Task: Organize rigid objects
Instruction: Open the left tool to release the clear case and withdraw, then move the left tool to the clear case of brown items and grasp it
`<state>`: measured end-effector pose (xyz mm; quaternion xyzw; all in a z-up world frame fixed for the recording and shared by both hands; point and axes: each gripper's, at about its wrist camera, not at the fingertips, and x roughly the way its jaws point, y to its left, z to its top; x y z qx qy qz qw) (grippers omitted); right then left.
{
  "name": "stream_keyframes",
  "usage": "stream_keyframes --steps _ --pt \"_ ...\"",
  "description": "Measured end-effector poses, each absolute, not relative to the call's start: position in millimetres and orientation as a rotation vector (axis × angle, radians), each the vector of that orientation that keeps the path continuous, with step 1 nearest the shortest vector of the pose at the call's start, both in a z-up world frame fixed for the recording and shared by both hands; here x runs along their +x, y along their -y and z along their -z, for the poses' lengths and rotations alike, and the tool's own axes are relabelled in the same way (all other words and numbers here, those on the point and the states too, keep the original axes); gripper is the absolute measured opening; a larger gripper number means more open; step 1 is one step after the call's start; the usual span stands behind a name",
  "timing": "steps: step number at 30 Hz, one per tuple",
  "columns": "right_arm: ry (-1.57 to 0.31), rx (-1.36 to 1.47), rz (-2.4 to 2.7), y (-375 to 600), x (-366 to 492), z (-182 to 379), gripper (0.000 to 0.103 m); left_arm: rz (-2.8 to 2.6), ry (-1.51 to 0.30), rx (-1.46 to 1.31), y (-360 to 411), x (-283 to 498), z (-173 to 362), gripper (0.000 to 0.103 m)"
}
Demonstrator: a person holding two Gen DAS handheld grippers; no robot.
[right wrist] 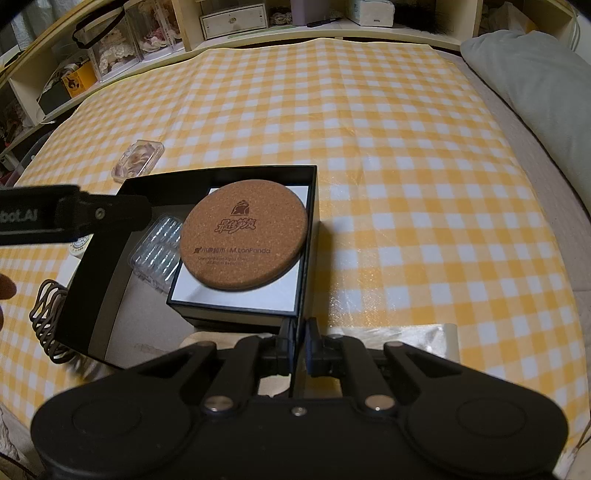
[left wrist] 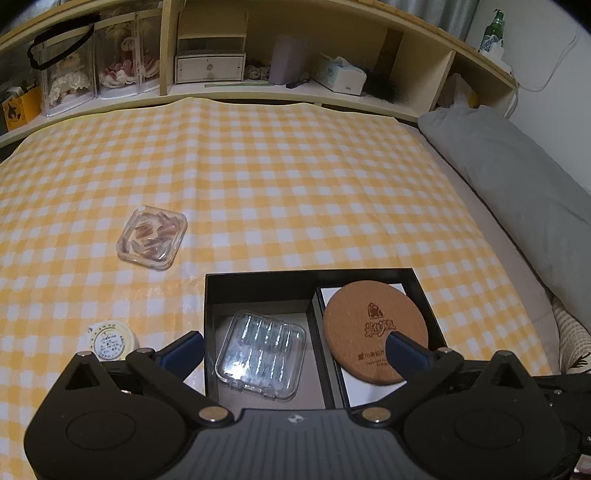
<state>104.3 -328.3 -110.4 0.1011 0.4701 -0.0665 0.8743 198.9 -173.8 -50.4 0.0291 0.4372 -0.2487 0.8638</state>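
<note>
A black open box [left wrist: 258,275] lies on the yellow checked cloth. In its left half lies a clear ribbed plastic case [left wrist: 260,354]. On the right a round cork coaster [left wrist: 373,328] rests on a white-topped inner box [left wrist: 399,288]. My left gripper [left wrist: 293,339] hangs open and wide above the box, its pads touching nothing. My right gripper [right wrist: 300,334] is shut on the black box's [right wrist: 310,206] near wall. The coaster [right wrist: 243,240] and clear case [right wrist: 159,251] also show in the right wrist view. A second clear case with pinkish contents [left wrist: 151,238] and a small round tin [left wrist: 110,341] lie on the cloth.
A wooden shelf [left wrist: 258,88] with display cases, a tissue box [left wrist: 340,75] and a green bottle [left wrist: 493,27] runs along the back. A grey pillow [left wrist: 517,184] lies at the right. A brown coiled cord [right wrist: 48,317] sits left of the box, near a fingertip [right wrist: 5,288].
</note>
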Motion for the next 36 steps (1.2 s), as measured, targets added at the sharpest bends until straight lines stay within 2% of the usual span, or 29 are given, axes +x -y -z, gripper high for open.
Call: stream_keyframes --steps 9,18,36 --pt "-0.982 0.211 0.138 328 104 110 0.007 0.494 -0.835 0.071 162 208 30 0.103" --pt "-0.983 0.205 0.141 327 104 110 0.007 0.380 -0.744 0.040 126 256 18 0.103" --pt "-0.989 0.190 0.136 325 106 111 0.007 0.441 -0.729 0.266 116 325 104 0.103"
